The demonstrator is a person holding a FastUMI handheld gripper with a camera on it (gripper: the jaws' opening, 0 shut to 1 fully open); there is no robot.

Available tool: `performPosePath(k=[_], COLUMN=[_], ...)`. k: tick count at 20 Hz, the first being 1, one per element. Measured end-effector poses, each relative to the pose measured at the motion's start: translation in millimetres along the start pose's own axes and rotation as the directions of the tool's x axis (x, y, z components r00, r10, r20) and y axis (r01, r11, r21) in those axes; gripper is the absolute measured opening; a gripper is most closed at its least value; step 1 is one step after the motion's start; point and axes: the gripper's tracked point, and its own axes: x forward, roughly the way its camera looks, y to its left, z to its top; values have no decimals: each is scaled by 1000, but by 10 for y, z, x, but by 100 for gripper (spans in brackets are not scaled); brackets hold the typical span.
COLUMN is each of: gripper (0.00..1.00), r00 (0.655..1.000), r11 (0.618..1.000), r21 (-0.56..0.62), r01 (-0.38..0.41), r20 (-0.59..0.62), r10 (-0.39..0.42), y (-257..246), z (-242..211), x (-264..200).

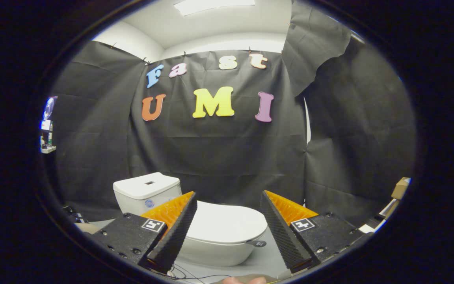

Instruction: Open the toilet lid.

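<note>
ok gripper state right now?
gripper: open, holding nothing; fingers spread wide, the closed toilet lid seen between and beyond them, not touched.

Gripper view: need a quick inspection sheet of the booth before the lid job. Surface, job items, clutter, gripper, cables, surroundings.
Surface: pale floor under the toilet, bare beside the bowl.
Job's things: toilet lid down, flat on the bowl; small tab at its front edge; tank behind.
Clutter: cardboard box off to the side.
Gripper: gripper open, fingers apart, lid seen between them, untouched.
Cables: thin wires on the floor near the fingers.
Surroundings: black cloth wall; ceiling light.
</note>
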Motion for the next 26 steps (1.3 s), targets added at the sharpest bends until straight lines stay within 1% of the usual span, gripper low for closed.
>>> performPosePath(k=[3,5,8,11,16,18,21,23,26], gripper=[100,100,100,100,100,100,100,100,100], r00=[999,998,998,1000,998,997,994,989,975], r11=[999,998,998,1000,998,997,996,996,996], r21=[-15,-40,-28,-10,2,-11,0,27,37], r01=[-36,-44,-50,-28,62,78,87,88,85], r20=[33,36,24,-4,-13,-11,-63,-122,-210], r10=[36,45,50,28,-62,-78,-87,-84,-76], y=[83,118,150,60,-184,-200,-208,-244,-375], z=[33,-23,-90,-202,-258,-240,-295,-352,-458], x=[16,42,52,99,156,173,310,458,679])
